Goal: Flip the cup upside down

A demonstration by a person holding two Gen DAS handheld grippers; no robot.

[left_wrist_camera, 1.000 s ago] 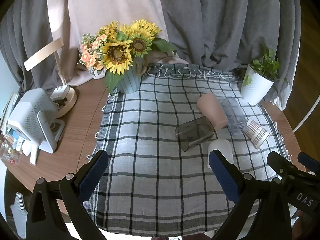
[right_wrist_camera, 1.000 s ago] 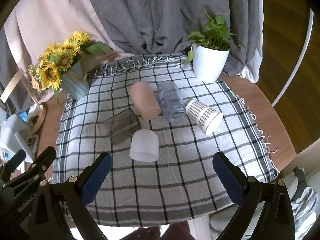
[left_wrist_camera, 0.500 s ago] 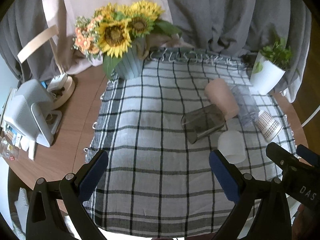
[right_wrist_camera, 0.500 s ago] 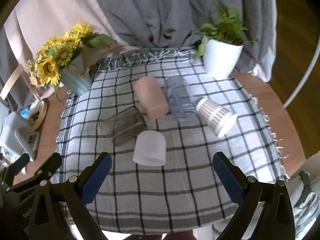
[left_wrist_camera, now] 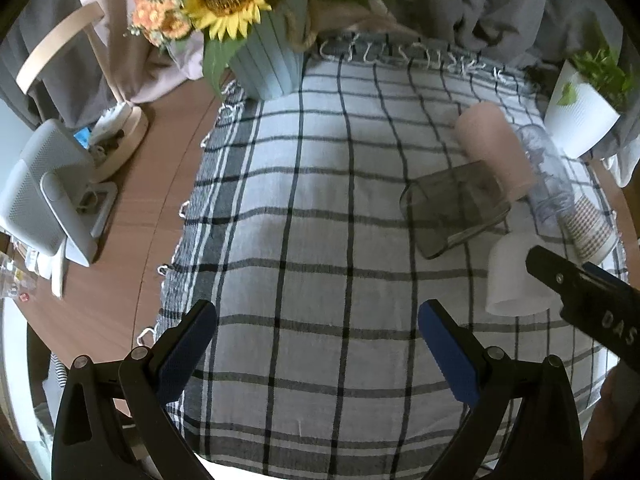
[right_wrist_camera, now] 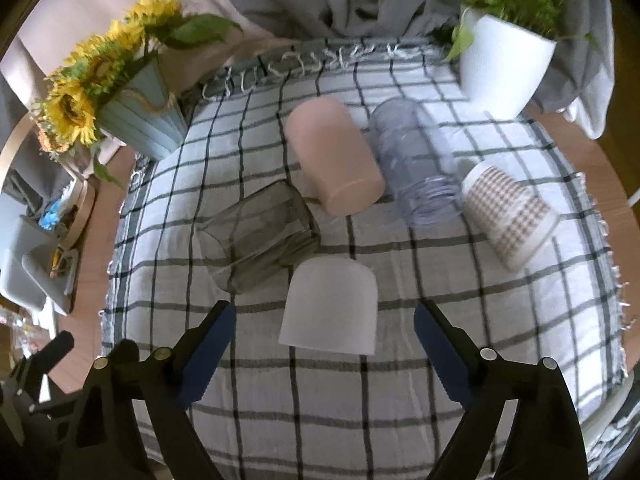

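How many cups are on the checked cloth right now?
5, all lying on their sides: frosted white cup nearest the right gripper; smoky glass to its left; pink cup, clear ribbed cup and houndstooth cup behind. None appears hidden.

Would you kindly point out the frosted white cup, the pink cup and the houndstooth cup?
frosted white cup [right_wrist_camera: 330,306], right wrist view, on its side wall.
pink cup [right_wrist_camera: 332,152], right wrist view, on its side wall.
houndstooth cup [right_wrist_camera: 506,210], right wrist view, on its patterned wall.

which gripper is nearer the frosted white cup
Right. The right gripper is open just short of the frosted white cup, lined up with it; the left gripper hangs open well to the cup's left.
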